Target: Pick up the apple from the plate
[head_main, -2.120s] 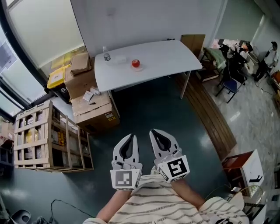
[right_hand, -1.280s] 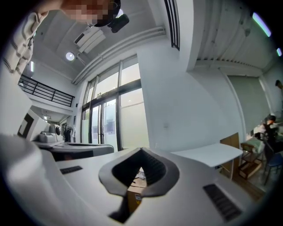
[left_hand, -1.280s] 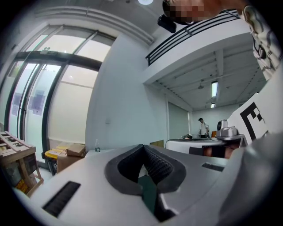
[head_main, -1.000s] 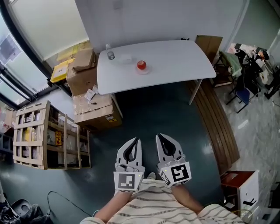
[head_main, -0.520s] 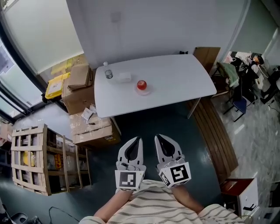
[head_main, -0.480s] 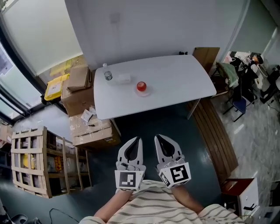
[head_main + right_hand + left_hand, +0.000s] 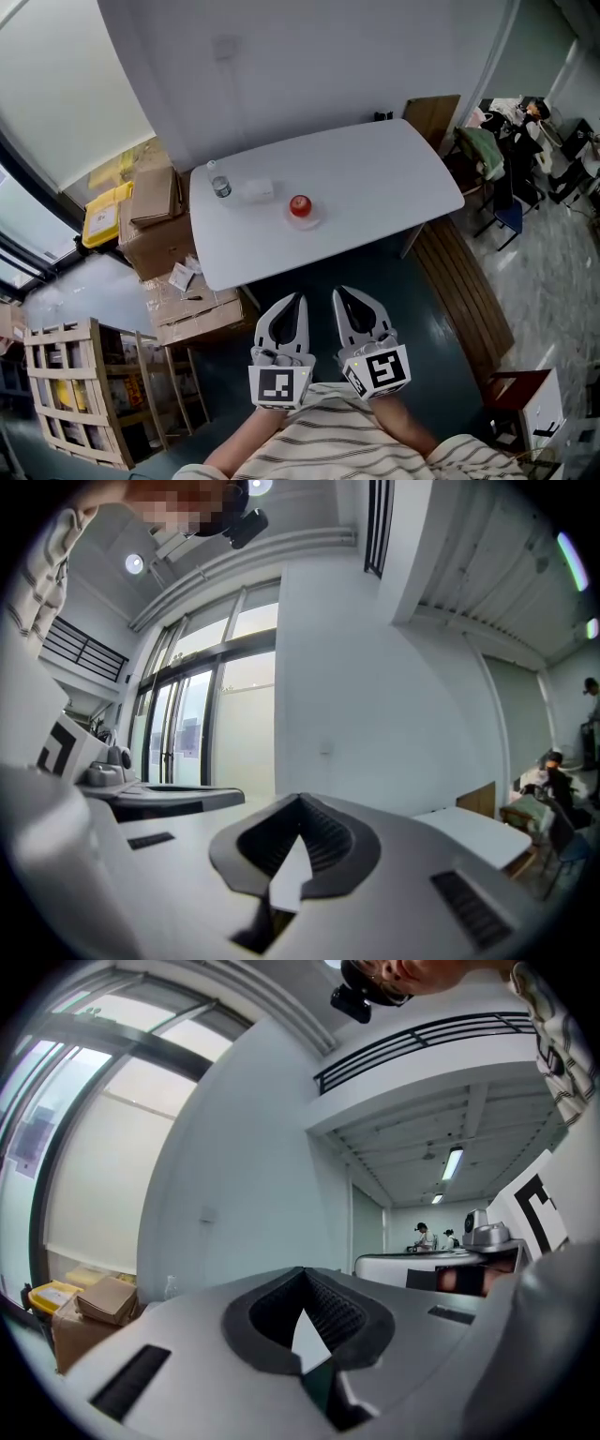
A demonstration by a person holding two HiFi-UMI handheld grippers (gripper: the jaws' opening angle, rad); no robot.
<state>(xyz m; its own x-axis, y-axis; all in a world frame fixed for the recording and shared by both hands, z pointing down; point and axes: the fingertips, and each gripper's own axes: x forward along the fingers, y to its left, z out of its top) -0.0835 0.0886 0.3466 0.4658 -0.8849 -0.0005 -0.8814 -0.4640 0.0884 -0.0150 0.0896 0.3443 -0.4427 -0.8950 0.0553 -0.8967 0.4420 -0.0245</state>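
Barely started: holds left gripper [image 7: 296, 302] and right gripper [image 7: 341, 296], jaws closed on nothing, at six o'clock, well short of the apple [image 7: 299, 205] on its plate [image 7: 306, 222] at twelve o'clock on the bench [image 7: 375, 178], leaving approach, grasp and lift undone.

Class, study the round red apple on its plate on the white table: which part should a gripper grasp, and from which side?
Probably the widest middle of the round red apple, jaws on opposite sides above the pale plate. Come from the near edge of the white table: it is bare there, while the clear bottle and white box sit to its left.
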